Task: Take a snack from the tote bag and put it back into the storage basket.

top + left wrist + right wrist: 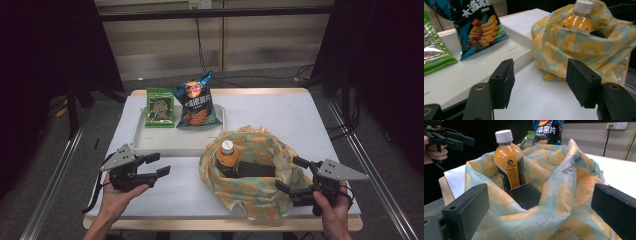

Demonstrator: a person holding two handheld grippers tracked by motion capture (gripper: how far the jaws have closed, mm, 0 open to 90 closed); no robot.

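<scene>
A fruit-print cloth bag (255, 170) sits open on the white table, holding an orange juice bottle (226, 156) and a black box (256, 169). The bottle (509, 165), the box (526, 195) and the bag (564, 195) stand close before my right gripper (541, 217). That right gripper (295, 175) is open at the bag's right edge, with nothing between its jaws. My left gripper (160, 164) is open and empty, left of the bag and in front of the white tray (170, 145). From the left gripper (539, 85) the bag (584, 50) and bottle (577, 20) lie ahead to the right.
The tray (461, 72) holds a blue chip bag (196, 102) and a green snack packet (160, 107) at its far end. The same chip bag (480, 27) and green packet (435, 52) lie ahead of the left gripper. Cables run over the floor behind the table.
</scene>
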